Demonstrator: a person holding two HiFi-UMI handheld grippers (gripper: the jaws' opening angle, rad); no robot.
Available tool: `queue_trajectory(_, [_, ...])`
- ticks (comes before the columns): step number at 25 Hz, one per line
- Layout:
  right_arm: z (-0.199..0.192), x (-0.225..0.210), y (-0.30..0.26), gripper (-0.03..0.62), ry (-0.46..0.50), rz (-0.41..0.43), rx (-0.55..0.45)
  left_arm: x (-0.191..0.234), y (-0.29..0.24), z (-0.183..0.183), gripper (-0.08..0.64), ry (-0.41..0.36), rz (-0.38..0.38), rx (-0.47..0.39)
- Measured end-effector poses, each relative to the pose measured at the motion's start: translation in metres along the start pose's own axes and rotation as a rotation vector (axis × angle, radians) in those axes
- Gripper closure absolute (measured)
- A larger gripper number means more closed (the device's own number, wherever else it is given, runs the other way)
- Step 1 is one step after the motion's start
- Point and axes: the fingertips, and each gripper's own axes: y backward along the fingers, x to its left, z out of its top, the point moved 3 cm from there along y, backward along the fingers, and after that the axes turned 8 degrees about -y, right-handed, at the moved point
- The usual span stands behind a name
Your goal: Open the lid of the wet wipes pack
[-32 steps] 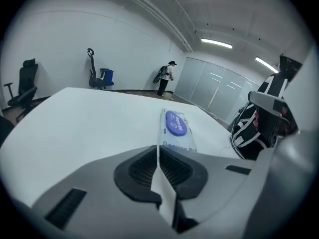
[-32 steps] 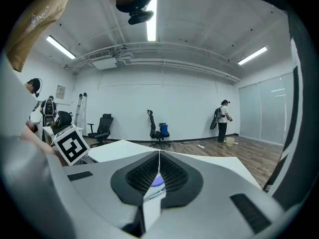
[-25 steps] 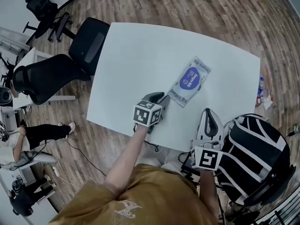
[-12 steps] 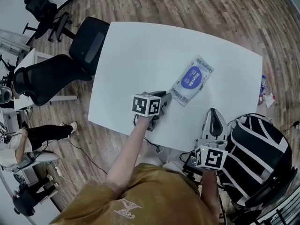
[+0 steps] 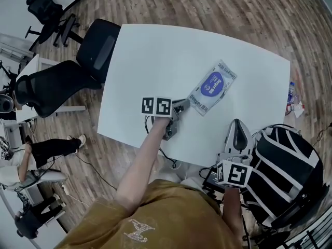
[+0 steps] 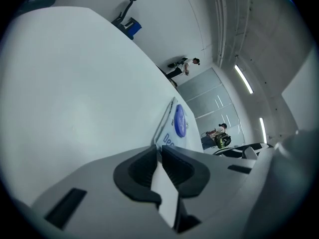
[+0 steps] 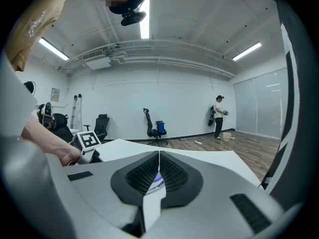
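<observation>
The person's left arm [image 5: 141, 162] stretches over the white worktop [image 5: 150, 56], its left gripper [image 5: 182, 106] tilted down and clamped shut at the near end of the flat white wet wipes pack [image 5: 211, 88] marked "De" near its blue oval lid [image 5: 213, 83], while the right gripper [image 5: 237, 124] hangs shut and empty off the near right edge.

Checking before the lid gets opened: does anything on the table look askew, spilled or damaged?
Nothing stands out. The wet wipes pack lies flat and diagonal on the white table, its blue lid shut, with no spill or tear visible. The left gripper sits at its near corner.
</observation>
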Motion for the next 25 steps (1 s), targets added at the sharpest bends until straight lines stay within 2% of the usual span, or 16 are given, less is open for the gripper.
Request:
queue_trajectory(5, [0.001, -0.002, 0.001, 0.584, -0.002, -0.006, 0.0, -0.005, 0.005, -0.004, 0.535, 0.056, -0.055, -0.035])
queue_trajectory(15, [-0.002, -0.01, 0.007, 0.584, 0.016, -0.051, 0.026, -0.021, 0.014, -0.055, 0.537, 0.09, -0.034, -0.09])
queue_trajectory(25, [-0.002, -0.008, 0.01, 0.584, 0.019, -0.049, 0.027, -0.035, 0.029, -0.119, 0.538, 0.196, -0.076, -0.055])
